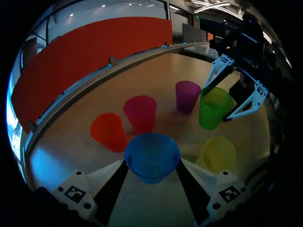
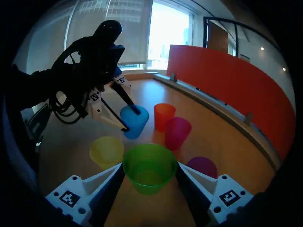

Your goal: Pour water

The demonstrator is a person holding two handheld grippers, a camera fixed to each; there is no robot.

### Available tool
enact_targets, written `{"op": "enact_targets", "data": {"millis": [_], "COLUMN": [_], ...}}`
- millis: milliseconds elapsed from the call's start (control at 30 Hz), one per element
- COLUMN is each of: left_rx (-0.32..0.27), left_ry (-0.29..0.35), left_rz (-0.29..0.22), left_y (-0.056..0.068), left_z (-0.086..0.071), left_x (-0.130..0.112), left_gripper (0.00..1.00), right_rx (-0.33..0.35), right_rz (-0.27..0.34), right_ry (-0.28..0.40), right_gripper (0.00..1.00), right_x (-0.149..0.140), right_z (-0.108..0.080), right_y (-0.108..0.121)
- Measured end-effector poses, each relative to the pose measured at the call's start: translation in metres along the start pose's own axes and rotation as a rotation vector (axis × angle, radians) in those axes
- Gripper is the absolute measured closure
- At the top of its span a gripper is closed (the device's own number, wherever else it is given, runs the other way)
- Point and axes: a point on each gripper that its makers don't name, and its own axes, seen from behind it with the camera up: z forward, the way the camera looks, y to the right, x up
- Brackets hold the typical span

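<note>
Up close in the left hand-held gripper, the blue cup stands upright, squeezed from both sides. Far and to the right of it the green cup is upright too, pinched by the right hand-held gripper. I'd guess one has to cross that gap before tipping.

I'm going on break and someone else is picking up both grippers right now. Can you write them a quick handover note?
Left gripper: jaws shut on the blue cup.
Right gripper: jaws shut on the green cup.
The two held cups are apart, neither over the other. The orange cup, pink cup, purple cup and yellow cup stand on the table.
Done: both cups grasped.
Left: probably bring one cup over the other and pour. Water levels cannot be told.
</note>
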Motion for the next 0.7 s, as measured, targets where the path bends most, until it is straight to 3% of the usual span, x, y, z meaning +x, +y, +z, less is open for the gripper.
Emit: {"op": "enact_targets", "data": {"millis": [700], "left_rx": [-0.026], "left_ry": [0.003], "left_rz": [-0.024], "left_y": [0.004], "left_z": [0.009], "left_x": [-0.015], "left_gripper": [0.14], "right_rx": [-0.003], "right_rz": [0.003], "right_ry": [-0.011], "right_gripper": [0.08], "right_x": [-0.009], "right_z": [0.01], "right_y": [-0.001]}}
